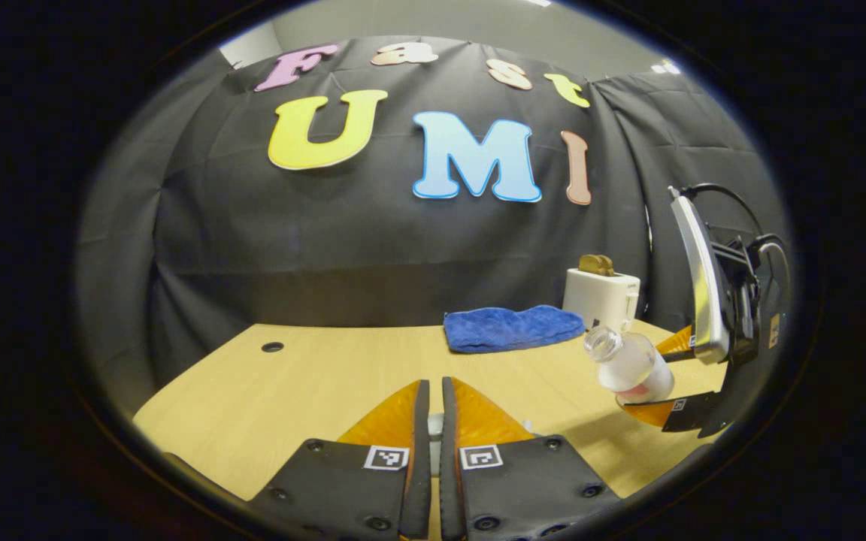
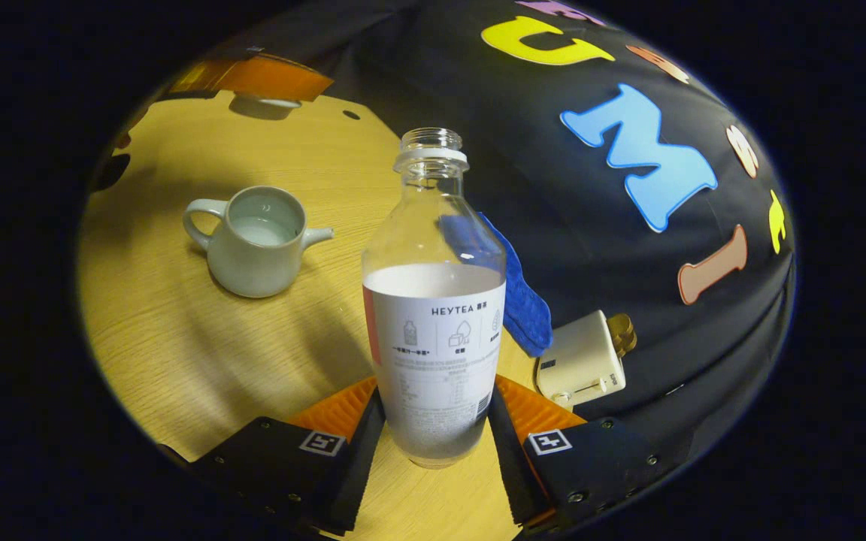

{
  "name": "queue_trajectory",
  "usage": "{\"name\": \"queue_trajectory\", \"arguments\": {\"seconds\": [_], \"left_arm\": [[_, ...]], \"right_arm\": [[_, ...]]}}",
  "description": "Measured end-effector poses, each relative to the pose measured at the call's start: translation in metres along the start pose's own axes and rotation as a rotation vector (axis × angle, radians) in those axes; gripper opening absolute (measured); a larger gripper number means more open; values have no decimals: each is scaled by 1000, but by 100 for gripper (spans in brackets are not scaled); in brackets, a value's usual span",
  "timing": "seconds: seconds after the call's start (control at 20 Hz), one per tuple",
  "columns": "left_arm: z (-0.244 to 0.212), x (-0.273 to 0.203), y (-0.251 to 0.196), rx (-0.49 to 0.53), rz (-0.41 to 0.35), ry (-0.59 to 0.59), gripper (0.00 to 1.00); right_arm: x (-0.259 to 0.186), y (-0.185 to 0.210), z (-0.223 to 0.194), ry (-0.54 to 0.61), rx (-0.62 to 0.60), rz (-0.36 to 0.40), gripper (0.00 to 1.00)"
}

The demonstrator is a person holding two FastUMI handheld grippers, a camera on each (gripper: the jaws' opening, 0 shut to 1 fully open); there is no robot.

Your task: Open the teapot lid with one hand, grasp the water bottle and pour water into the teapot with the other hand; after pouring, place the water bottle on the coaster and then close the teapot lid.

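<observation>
right gripper (image 2: pixel 433 443) pinches bottle (image 2: pixel 433 315), neck tilted toward teapot (image 2: pixel 256 240) | teapot lidless, up-left of bottle | left gripper (image 1: pixel 433 421) pressed on something white, unclear what

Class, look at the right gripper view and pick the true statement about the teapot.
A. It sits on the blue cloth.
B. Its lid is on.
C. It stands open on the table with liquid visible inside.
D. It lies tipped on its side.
C: the teapot stands upright on the wooden table with no lid on it and liquid showing inside, apart from the blue cloth, while the right gripper holds the water bottle.
</observation>
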State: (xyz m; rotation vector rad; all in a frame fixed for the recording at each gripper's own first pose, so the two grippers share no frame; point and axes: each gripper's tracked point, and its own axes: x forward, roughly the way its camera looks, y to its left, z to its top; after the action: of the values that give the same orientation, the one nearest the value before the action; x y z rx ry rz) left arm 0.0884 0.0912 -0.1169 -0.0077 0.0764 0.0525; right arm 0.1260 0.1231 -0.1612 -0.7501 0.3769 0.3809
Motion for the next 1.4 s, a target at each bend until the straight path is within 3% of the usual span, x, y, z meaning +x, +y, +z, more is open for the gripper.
{"name": "queue_trajectory", "arguments": {"seconds": [0.65, 0.95, 1.4], "left_arm": [[16, -5, -68, -3, 49, 14, 11], [16, -8, -74, 1, 74, 18, 11], [13, -8, -79, 10, 83, 32, 11]], "right_arm": [[24, -43, -34, -189, 642, 15, 74], [40, -44, -56, -196, 743, 39, 73], [43, -40, -56, -237, 765, 57, 75]]}}
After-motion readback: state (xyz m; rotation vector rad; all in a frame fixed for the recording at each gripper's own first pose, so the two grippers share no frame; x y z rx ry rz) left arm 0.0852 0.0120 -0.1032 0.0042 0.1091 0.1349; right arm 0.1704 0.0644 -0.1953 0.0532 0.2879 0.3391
